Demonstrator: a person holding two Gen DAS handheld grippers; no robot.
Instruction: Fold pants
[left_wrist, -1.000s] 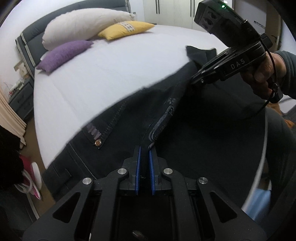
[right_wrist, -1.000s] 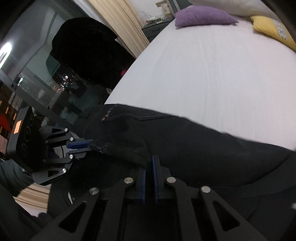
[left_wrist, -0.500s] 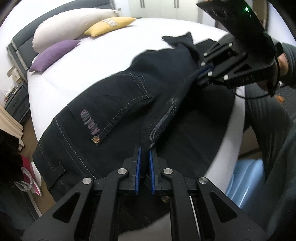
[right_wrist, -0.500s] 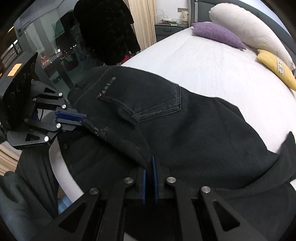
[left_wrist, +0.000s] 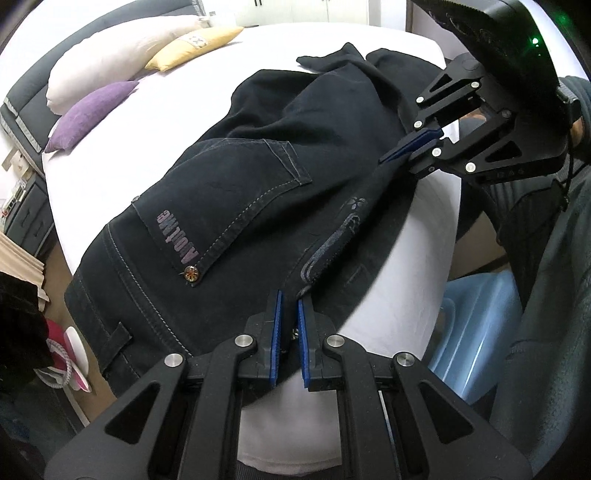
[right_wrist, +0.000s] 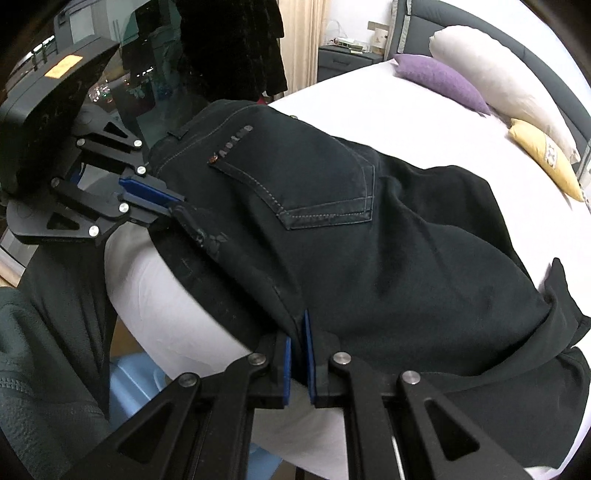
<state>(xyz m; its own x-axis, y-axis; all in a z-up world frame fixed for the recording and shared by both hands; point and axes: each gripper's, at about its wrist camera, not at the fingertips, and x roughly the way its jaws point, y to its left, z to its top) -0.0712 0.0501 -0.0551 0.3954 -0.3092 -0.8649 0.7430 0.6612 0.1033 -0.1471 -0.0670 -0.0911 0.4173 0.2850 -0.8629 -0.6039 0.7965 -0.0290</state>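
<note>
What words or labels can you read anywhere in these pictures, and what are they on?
Lettering on the pants' back pocket: purple letters, upside down in the left view, not surely legible.
"DAS": faint on the right tool's body, barely legible.
Patch on the yellow pillow: too small to read.
Orange sticker on the left tool's housing: too blurred to read.
</note>
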